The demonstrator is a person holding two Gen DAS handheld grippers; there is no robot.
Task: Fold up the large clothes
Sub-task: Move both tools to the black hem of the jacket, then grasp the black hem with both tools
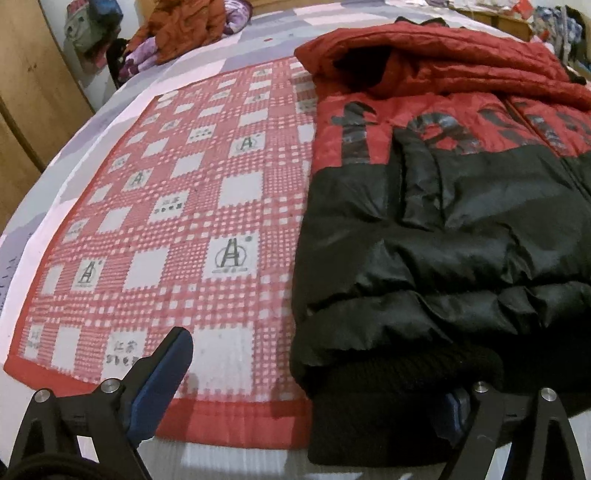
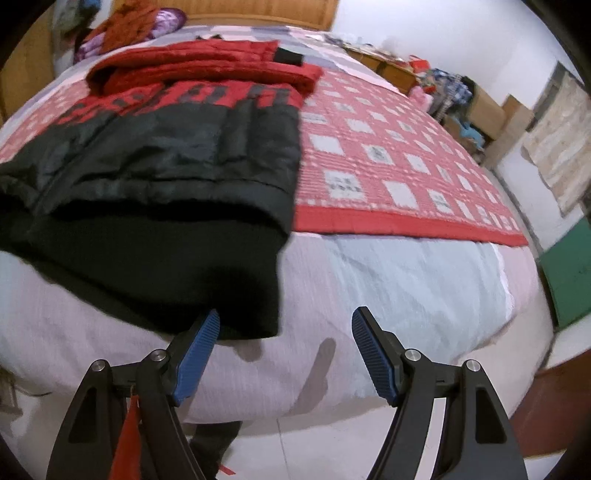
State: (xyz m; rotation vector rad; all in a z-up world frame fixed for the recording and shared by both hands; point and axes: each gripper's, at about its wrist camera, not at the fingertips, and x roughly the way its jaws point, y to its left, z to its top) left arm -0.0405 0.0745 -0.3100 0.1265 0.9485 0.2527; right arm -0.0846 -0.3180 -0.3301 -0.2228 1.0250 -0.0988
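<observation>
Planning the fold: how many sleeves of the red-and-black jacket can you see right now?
1: a black sleeve folded lengthwise over the front of the jacket, below the lettering. The other may be tucked underneath or hidden by the red hood.

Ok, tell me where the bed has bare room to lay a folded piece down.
Free: the red checked blanket on either side of the jacket, and the pale quilt between the blanket's red border and the bed's near edge. Crowded: the head end, with piled clothes, and the middle under the jacket.

Letter "A" logos on checked blanket (image 1: 177, 206)
</observation>
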